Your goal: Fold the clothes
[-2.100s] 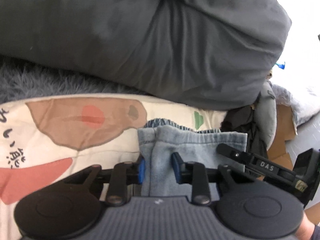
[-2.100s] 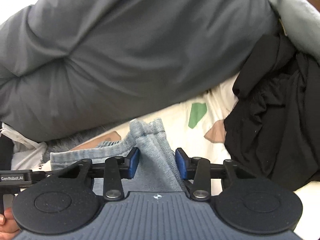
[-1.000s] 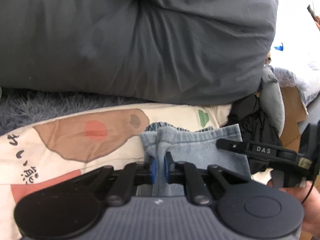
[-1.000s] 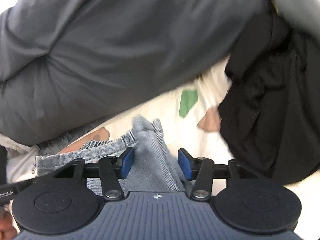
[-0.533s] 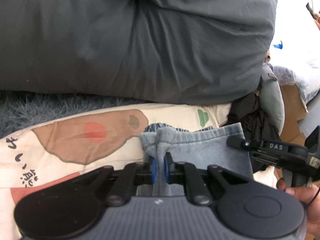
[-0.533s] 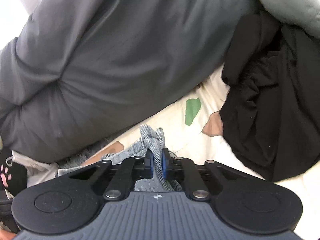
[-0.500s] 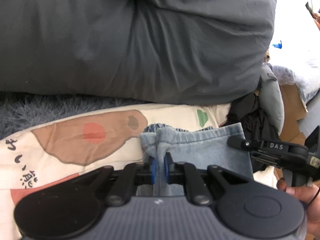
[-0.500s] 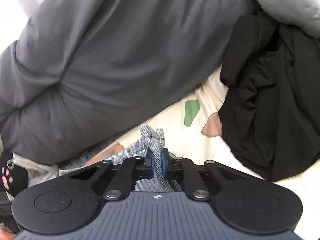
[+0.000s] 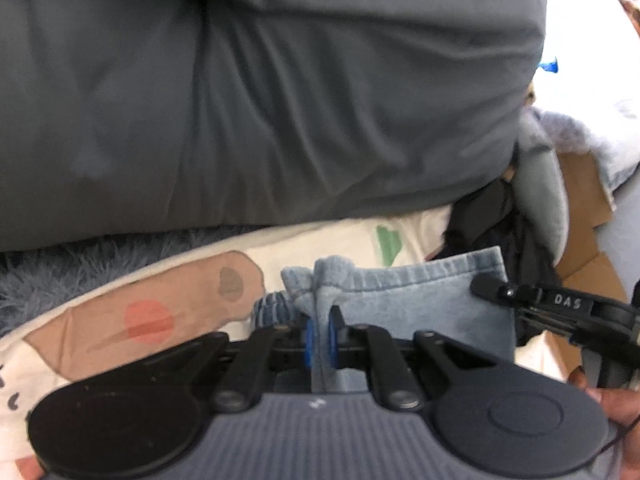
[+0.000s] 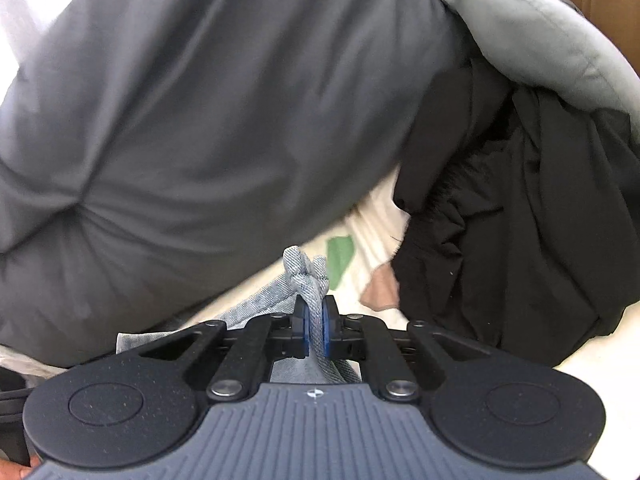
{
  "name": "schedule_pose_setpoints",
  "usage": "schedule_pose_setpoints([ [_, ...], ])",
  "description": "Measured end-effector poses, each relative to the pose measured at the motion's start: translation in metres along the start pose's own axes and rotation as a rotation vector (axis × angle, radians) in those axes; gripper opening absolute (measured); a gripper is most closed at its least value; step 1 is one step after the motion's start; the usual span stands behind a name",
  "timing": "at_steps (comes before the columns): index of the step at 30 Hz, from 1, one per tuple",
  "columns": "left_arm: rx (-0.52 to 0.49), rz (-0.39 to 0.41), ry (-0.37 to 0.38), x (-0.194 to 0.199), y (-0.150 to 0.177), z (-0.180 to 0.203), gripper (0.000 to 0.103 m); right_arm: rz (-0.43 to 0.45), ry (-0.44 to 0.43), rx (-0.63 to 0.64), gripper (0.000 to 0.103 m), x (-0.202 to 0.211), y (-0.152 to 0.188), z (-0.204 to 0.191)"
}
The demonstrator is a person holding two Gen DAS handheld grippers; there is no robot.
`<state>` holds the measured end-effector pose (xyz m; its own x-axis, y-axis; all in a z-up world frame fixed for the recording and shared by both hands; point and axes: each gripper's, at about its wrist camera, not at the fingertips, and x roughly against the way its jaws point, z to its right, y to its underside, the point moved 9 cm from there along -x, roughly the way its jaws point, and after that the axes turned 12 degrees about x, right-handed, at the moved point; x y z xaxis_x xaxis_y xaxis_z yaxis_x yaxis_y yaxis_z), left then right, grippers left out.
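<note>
Left wrist view: the left gripper [image 9: 319, 334] sits low over the bed, its blue-padded fingers [image 9: 308, 336] pinched tight on a bunched corner of the pale blue denim garment [image 9: 420, 304], which lies flat on the cream printed bedsheet [image 9: 120, 320] just in front of a large dark grey duvet [image 9: 260, 92]. At the right edge the right gripper [image 10: 315, 330] reaches across the denim's far corner, a person's hand [image 9: 612, 404] behind it. From its own camera, that gripper's tongs are likewise clamped on a puckered fold of denim, beside a heap of black clothing [image 10: 520, 240].
</note>
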<state>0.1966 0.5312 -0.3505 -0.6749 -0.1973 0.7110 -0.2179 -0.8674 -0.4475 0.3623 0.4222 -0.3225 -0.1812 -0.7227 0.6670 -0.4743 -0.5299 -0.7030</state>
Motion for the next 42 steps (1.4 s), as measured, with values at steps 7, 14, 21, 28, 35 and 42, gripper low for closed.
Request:
schedule_pose_setpoints([
  [7, 0.029, -0.038, 0.012, -0.008, -0.002, -0.004, 0.009, -0.010, 0.071, 0.008, 0.005, -0.007, 0.001, 0.003],
  [14, 0.016, -0.077, -0.022, -0.014, 0.000, -0.015, 0.017, 0.009, 0.066, -0.082, 0.033, 0.013, 0.003, 0.027],
  [21, -0.112, 0.069, -0.087, 0.026, -0.011, 0.000, 0.035, 0.032, 0.043, -0.029, 0.038, 0.062, 0.028, 0.030],
  [28, -0.279, 0.119, -0.045, 0.044, 0.001, 0.038, 0.031, 0.026, 0.002, 0.028, 0.038, 0.079, 0.053, 0.008],
  [35, -0.374, 0.025, -0.113, -0.002, 0.027, 0.023, 0.016, -0.050, 0.006, 0.081, 0.039, 0.041, 0.083, -0.003],
  [42, -0.362, 0.018, -0.138, -0.010, 0.018, 0.017, 0.003, -0.058, 0.049, 0.053, 0.037, 0.011, 0.081, 0.008],
])
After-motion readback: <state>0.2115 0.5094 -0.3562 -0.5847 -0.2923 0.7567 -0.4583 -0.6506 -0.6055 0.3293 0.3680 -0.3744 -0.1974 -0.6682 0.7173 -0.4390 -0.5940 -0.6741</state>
